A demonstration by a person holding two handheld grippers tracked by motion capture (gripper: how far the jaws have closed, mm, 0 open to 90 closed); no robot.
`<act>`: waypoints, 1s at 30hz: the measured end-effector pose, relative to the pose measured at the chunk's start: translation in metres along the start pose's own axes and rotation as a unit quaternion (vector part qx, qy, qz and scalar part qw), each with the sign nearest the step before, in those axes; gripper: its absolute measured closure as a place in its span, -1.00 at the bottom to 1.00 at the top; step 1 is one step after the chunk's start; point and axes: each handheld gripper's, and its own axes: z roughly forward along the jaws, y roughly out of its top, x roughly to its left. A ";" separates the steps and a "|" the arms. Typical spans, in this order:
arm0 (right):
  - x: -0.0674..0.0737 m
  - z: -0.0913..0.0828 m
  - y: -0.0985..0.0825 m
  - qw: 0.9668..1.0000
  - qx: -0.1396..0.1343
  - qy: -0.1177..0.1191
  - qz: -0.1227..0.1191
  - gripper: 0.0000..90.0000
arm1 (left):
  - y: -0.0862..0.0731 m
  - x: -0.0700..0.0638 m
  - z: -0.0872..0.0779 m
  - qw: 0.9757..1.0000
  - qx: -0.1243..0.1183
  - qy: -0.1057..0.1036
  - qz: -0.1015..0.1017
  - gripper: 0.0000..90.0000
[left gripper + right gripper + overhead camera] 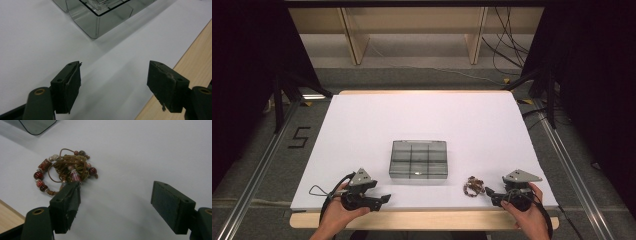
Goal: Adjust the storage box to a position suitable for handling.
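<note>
Black jaws of the right gripper stand wide apart in the right gripper view, with bare white table cover between them and nothing held. Just ahead of the left-hand finger lies the beaded bracelet, a tangle of brown cord and red beads bunched into a rough loop; its near edge seems to touch or almost touch that fingertip, though the angle leaves this uncertain. The bracelet thus sits off to one side of the gap, not centred in it, and has no marked long axis. In the high view it lies just beside the right gripper, toward the clear compartment box. The left gripper, its jaws equally wide and empty, points across the table and is well apart from the bracelet, with the box corner ahead of its fingers. Judged from this, the right hand is the nearer one.
</note>
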 end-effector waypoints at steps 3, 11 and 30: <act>-0.002 0.000 0.000 1.000 -0.003 -0.003 -0.006 -0.45 | 0.000 -0.001 0.001 1.000 -0.005 0.000 -0.008 -0.40; 0.001 -0.001 0.000 1.000 0.002 -0.002 0.021 -0.49 | 0.000 0.001 0.000 1.000 0.003 0.005 -0.002 -0.40; 0.000 0.005 0.028 0.999 -0.047 0.003 -0.012 -0.65 | 0.009 0.022 -0.004 0.999 -0.005 0.021 -0.024 -0.36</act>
